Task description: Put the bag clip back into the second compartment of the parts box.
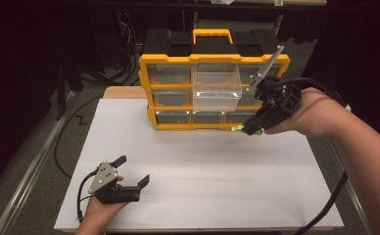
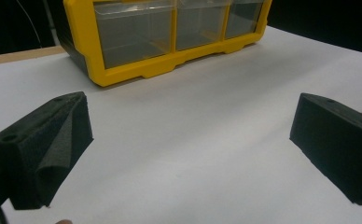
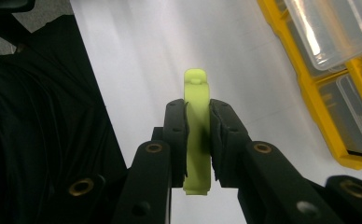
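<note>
Drawer (image 1: 216,84) stands pulled out at 12 o'clock; right gripper (image 1: 249,129) clamps a green piece (image 3: 197,130), seemingly undelivered; left gripper (image 1: 133,171) rests, jaws apart.

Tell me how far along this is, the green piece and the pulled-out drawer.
Done: one clear drawer stands pulled out of the yellow organizer. In hand: the right gripper clamps a lime-green piece beside it. Likely left: dropping it in, closing the drawer. The left gripper rests open.

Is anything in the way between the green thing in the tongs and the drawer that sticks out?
Nothing visible. The right tongs pinch the flat lime-green plastic piece beside the yellow organiser cabinet. Its clear plastic drawer, pulled out and open on top, is up and left in the high view.
</note>
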`<state>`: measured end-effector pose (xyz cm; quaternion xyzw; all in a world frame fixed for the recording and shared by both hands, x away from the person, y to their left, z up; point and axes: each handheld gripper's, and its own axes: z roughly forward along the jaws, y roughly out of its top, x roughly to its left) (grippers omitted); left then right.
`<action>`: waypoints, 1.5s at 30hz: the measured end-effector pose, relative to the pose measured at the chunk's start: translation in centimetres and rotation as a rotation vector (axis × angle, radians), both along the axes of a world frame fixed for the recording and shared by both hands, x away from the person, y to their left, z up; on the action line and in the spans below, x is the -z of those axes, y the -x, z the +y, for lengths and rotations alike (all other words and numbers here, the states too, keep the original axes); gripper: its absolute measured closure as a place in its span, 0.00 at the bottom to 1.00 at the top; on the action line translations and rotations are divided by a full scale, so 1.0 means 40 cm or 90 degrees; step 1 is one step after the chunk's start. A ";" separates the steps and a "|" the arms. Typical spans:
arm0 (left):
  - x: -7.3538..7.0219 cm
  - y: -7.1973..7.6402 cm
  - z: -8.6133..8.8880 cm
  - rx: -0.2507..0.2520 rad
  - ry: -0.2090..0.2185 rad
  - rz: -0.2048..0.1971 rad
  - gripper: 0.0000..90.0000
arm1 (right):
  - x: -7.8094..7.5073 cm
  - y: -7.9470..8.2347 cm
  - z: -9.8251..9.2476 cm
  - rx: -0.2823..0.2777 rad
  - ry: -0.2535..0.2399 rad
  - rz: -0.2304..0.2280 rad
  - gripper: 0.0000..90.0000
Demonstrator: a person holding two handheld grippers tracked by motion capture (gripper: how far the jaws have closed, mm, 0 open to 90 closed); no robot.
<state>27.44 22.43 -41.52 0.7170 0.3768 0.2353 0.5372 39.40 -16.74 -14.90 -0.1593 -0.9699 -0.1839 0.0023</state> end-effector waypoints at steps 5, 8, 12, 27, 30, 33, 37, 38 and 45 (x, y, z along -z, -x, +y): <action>0.000 0.000 -0.001 0.002 0.001 0.001 0.01 | -0.025 -0.013 0.003 0.004 0.009 -0.002 0.88; 0.000 0.000 -0.001 0.003 0.002 -0.001 0.01 | -0.039 -0.018 0.007 0.005 0.010 -0.006 0.88; 0.000 0.001 0.000 0.004 0.002 0.000 0.01 | -0.058 -0.025 0.019 0.002 0.009 -0.008 0.88; 0.001 0.002 -0.003 0.010 0.000 0.003 0.01 | -0.116 -0.060 0.059 0.009 0.014 -0.030 0.88; 0.000 0.003 -0.003 0.012 0.001 0.003 0.01 | -0.126 -0.067 0.070 0.009 0.013 -0.034 0.88; -0.001 0.004 -0.002 0.012 0.002 0.002 0.01 | -0.138 -0.075 0.086 0.008 0.014 -0.041 0.88; -0.001 0.004 0.000 0.012 0.004 0.001 0.01 | -0.150 -0.084 0.109 0.005 0.014 -0.048 0.88; -0.001 0.004 0.000 0.012 0.004 0.001 0.01 | -0.153 -0.087 0.114 0.005 0.015 -0.049 0.88; -0.002 0.004 0.001 0.014 0.004 0.002 0.01 | -0.160 -0.113 0.139 0.008 0.015 -0.056 0.88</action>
